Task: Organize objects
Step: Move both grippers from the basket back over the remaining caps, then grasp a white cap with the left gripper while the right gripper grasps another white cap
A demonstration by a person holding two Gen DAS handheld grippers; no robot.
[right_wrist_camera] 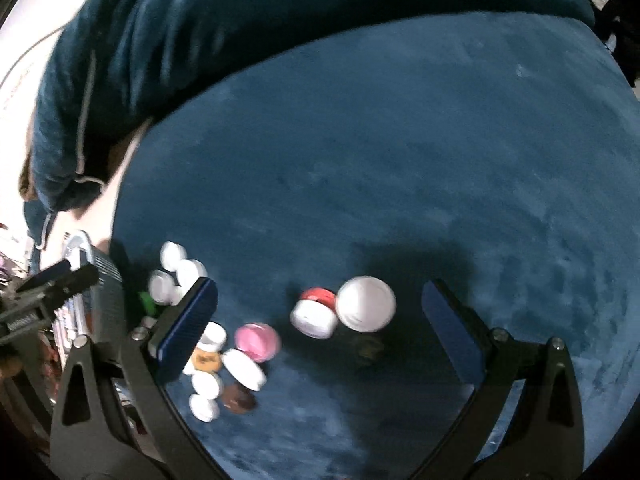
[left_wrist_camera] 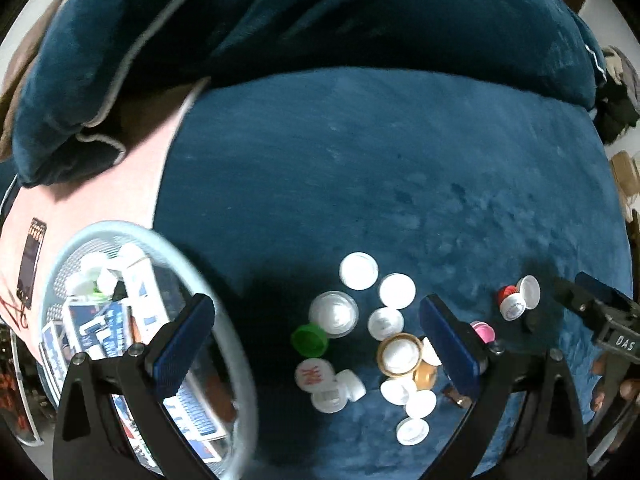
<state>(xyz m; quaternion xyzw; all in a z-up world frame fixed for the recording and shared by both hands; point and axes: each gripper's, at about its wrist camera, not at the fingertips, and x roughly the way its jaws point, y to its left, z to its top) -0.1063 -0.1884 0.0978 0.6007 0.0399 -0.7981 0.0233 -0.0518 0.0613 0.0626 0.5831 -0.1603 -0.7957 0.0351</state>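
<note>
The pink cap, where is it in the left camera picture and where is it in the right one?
Left wrist view: the pink cap peeks out at lower right, just behind the left tool's right finger.
Right wrist view: the pink cap lies left of centre, between the right tool's fingers.
Shared landmark: the red-lidded jar on the blue cushion.

The seat [left_wrist_camera: 400,168] is matt, napped blue velvet. The caps [left_wrist_camera: 359,271] look smooth, glossy plastic; one lid [left_wrist_camera: 400,354] has a shiny gold rim. The basket [left_wrist_camera: 60,264] is pale plastic mesh.
</note>
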